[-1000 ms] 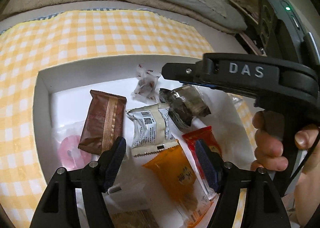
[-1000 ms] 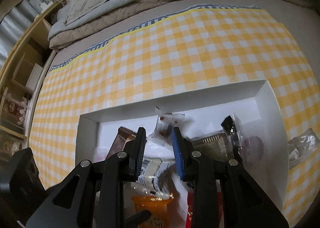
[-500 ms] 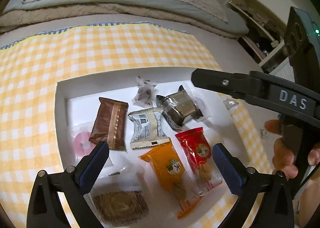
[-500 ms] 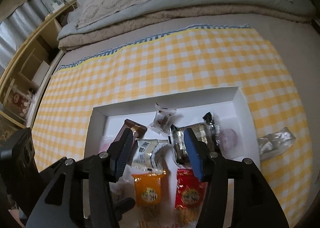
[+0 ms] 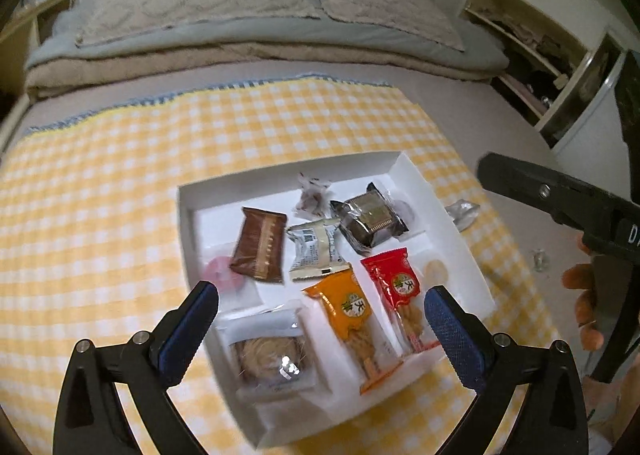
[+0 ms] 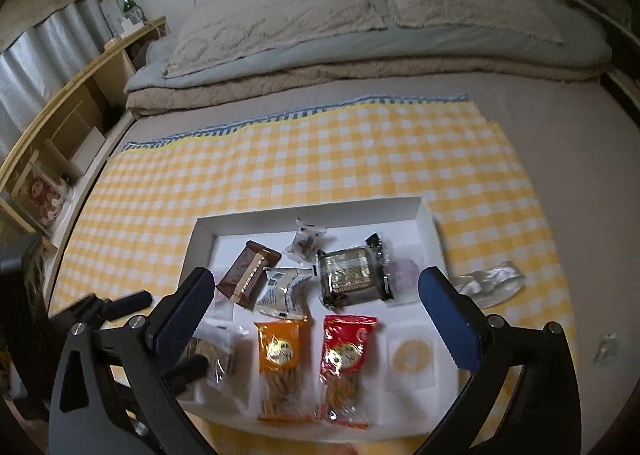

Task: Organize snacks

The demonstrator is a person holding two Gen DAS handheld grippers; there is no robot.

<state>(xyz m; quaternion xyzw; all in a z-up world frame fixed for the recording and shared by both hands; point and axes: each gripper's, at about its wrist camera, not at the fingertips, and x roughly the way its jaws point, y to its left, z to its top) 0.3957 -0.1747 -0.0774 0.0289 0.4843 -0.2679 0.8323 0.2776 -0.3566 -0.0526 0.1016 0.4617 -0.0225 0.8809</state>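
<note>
Both left gripper (image 5: 320, 315) and right gripper (image 6: 314, 301) are held apart, empty. The crinkled clear wrapper (image 6: 490, 283) beyond the shallow white cardboard tray's (image 6: 430, 223) right edge may be overlooked.

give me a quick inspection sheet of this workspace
surface: yellow checked cloth spread on a bed
job's things: white box holding brown packet, dark wrapped cake, orange packet, red packet and other snacks
clutter: clear wrapper on the cloth, outside the box to the right
grippers: left hand-held gripper open, empty; right hand-held gripper open, empty
cables: nothing seen
surroundings: pillows, wooden shelf
</note>
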